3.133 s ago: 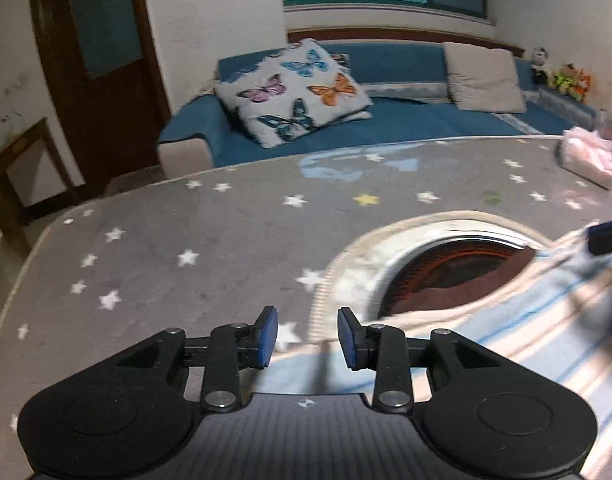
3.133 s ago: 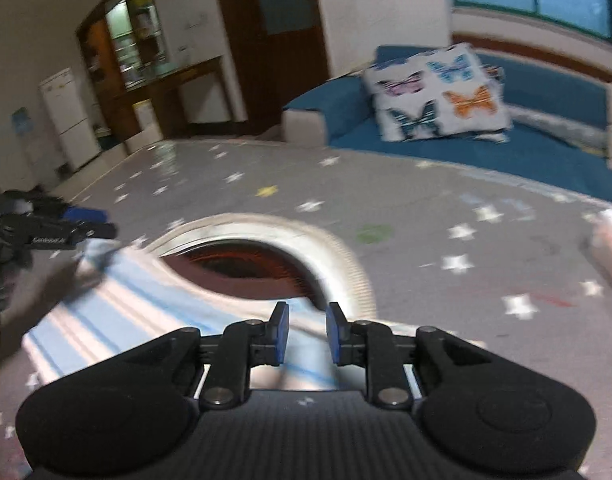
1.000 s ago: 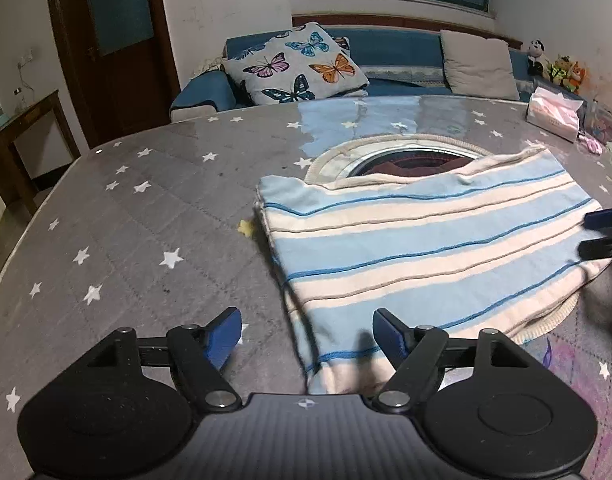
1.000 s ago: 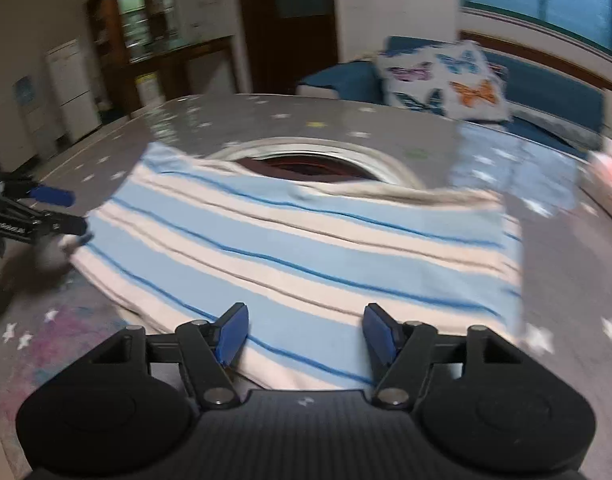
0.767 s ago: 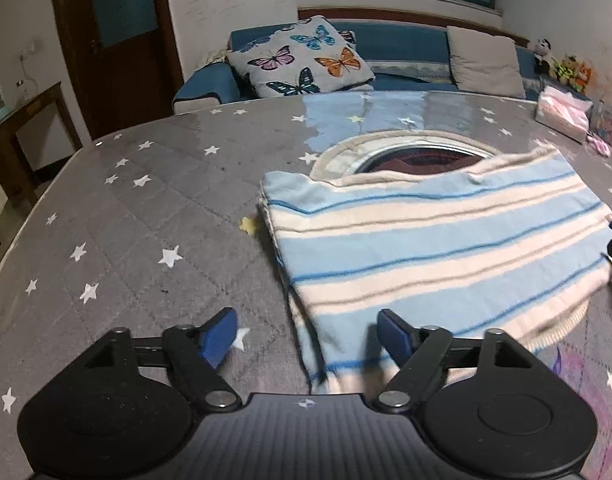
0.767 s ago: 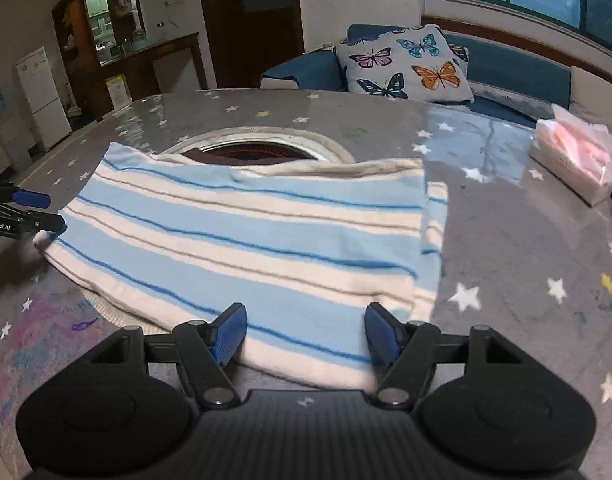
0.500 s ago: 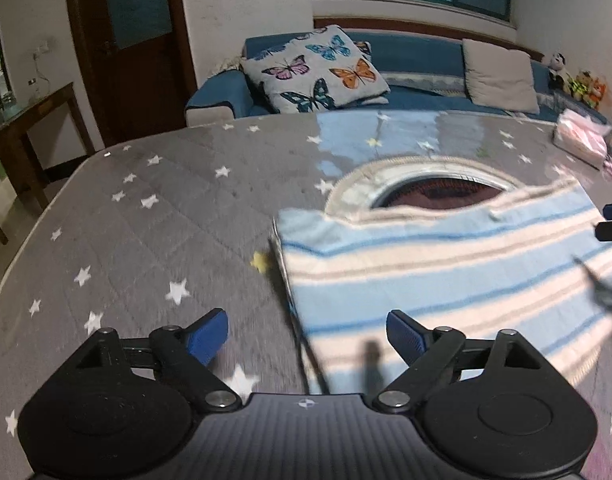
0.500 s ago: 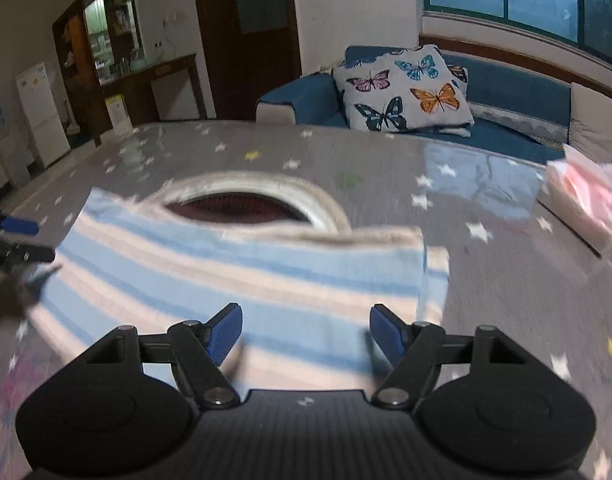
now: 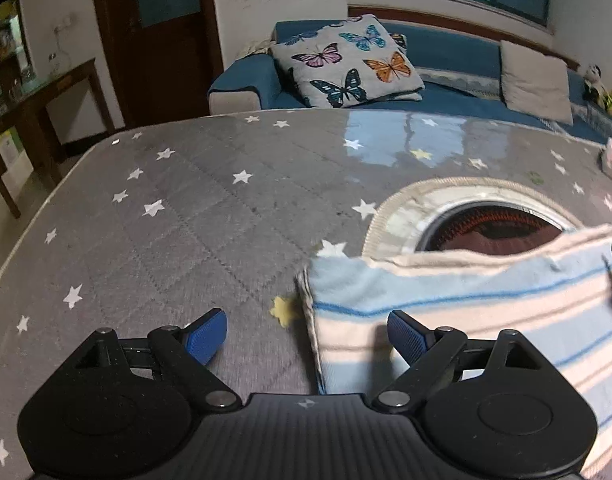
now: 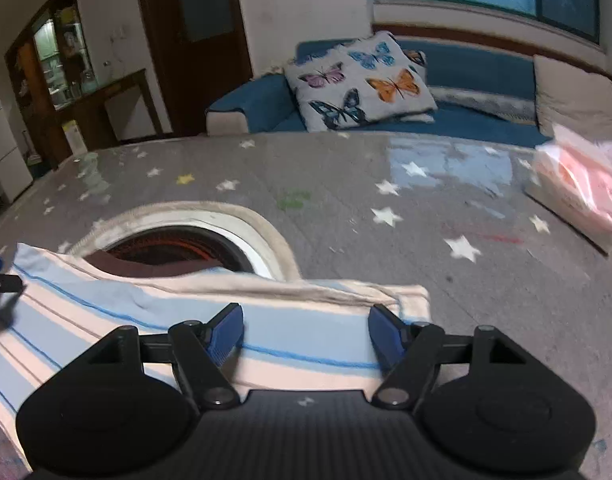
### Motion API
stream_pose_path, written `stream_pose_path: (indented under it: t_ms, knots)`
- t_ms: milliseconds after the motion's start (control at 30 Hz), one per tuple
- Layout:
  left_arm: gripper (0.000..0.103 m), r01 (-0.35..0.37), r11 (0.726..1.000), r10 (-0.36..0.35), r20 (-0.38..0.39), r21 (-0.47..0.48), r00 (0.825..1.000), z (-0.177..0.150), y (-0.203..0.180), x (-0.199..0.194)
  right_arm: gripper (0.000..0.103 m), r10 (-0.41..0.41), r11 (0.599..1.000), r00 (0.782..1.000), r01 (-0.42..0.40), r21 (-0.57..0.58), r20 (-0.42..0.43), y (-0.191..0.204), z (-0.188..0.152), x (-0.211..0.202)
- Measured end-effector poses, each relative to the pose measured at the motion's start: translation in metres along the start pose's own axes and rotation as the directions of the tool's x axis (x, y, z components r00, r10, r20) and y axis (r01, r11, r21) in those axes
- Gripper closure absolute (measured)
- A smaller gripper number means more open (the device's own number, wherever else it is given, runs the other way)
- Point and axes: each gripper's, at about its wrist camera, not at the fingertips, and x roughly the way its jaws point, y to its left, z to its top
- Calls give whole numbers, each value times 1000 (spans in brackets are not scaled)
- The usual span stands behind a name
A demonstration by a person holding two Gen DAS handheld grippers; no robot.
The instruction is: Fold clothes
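A folded blue-and-cream striped garment (image 9: 485, 304) lies flat on the grey star-patterned table (image 9: 178, 216). My left gripper (image 9: 307, 334) is open and empty, its jaws straddling the garment's left edge. In the right wrist view the garment (image 10: 266, 320) lies under my right gripper (image 10: 306, 330), which is open and empty over its right end. The other gripper's tip shows at the edge of each view.
A round opening with a cream rim (image 9: 465, 208) sits in the table just beyond the garment, also in the right wrist view (image 10: 210, 224). A pink tissue pack (image 10: 581, 184) lies at the table's right. A blue sofa with a butterfly pillow (image 9: 345, 64) stands behind.
Both grippers let go of the garment and opened wide. They have since moved forward and lower over its two ends, which now lie flat on the table.
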Motion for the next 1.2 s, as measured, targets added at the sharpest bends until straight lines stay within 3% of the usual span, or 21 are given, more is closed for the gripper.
stream_pose_path:
  t_ms: [100,333,433,667,867,1000,1200]
  knots:
    - [13,-13,1000,13,-6,-16,1000,5,2,8,31,18,999,1000,-18,-31,-7,9,3,8]
    - [14,-10,992,6,-32,-124,999,7,21,20,31,-22,998,1000,21,-59,-16,19,3,16]
    - [14,-9,986,3,-38,-168,999,7,29,23,31,11,997,1000,-12,-78,-14,30,4,12]
    - [14,-9,980,8,-3,-197,1000,11,37,16,31,96,986,995,-99,-136,-30,74,4,21]
    - [12,-41,979,36,-30,-202,999,8,43,28,31,86,984,995,-93,-154,-55,90,-1,37]
    - [16,-11,971,10,-5,-239,1000,6,47,12,31,69,981,996,-77,-176,-54,95,-1,35]
    - [23,92,969,-92,9,-230,996,-21,42,-32,31,106,974,993,-115,-194,-55,104,-2,20]
